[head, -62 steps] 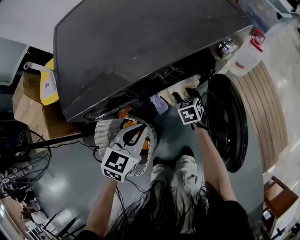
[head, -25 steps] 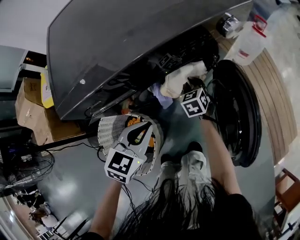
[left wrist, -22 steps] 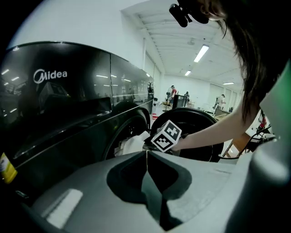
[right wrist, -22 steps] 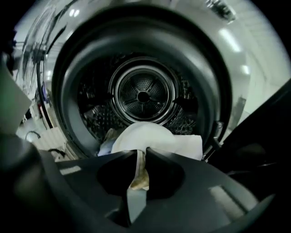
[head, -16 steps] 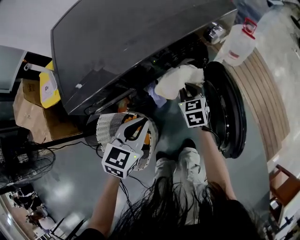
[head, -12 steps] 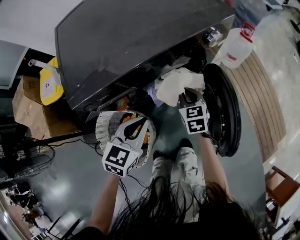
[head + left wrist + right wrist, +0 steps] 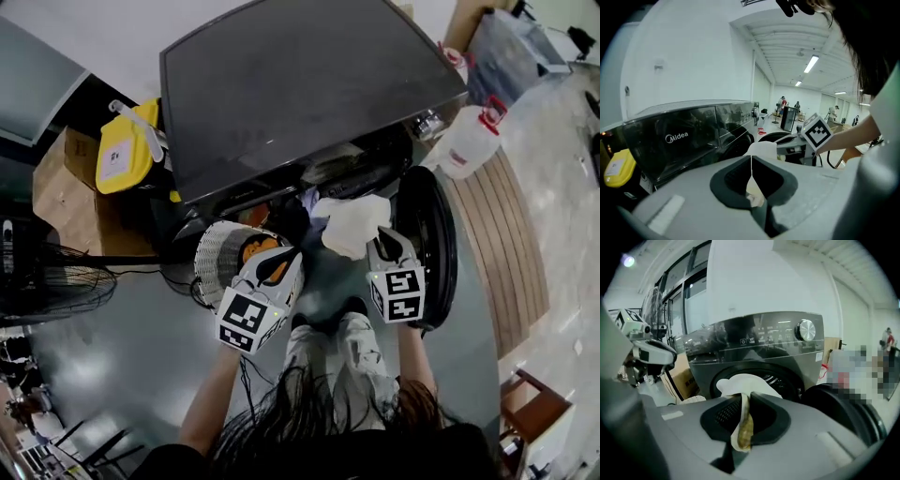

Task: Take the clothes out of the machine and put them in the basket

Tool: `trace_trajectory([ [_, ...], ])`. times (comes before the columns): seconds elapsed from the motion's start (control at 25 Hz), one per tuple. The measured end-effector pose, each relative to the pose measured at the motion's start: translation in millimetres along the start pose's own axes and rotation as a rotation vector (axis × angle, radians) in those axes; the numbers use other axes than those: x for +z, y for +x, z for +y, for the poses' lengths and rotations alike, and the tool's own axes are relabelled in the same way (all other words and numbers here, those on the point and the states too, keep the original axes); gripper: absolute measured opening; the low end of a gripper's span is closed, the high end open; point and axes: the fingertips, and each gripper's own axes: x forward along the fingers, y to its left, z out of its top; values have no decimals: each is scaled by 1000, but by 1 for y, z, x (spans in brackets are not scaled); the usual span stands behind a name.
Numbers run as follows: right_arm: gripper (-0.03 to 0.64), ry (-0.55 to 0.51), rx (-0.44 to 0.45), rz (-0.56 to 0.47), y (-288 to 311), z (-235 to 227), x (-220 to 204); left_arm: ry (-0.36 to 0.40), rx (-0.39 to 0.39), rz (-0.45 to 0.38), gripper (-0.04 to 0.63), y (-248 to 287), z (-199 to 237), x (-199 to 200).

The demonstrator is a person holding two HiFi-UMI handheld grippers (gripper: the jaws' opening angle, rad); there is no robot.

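My right gripper is shut on a white cloth, held in the air in front of the dark washing machine. In the right gripper view the cloth is pinched between the jaws and hangs before the drum opening. My left gripper hovers over the white basket, which holds orange clothing. Its jaws stand together and no garment hangs from them. The cloth shows just past them.
The round machine door stands open at the right. A yellow jug and a cardboard box sit left of the machine, a white jug at its right. A fan stands at the far left.
The right gripper has drawn the white cloth out of the drum, up and towards the person. The left gripper has risen a little above the basket.
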Motion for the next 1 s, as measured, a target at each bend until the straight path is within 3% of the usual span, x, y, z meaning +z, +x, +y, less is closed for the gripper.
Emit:
trace_trajectory([
  [0.56, 60, -161, 224, -120, -114, 51, 124, -52, 152, -35, 48, -64, -20, 30],
  [1.0, 60, -260, 432, -268, -157, 110, 234, -54, 260, 15, 203, -94, -31, 21],
])
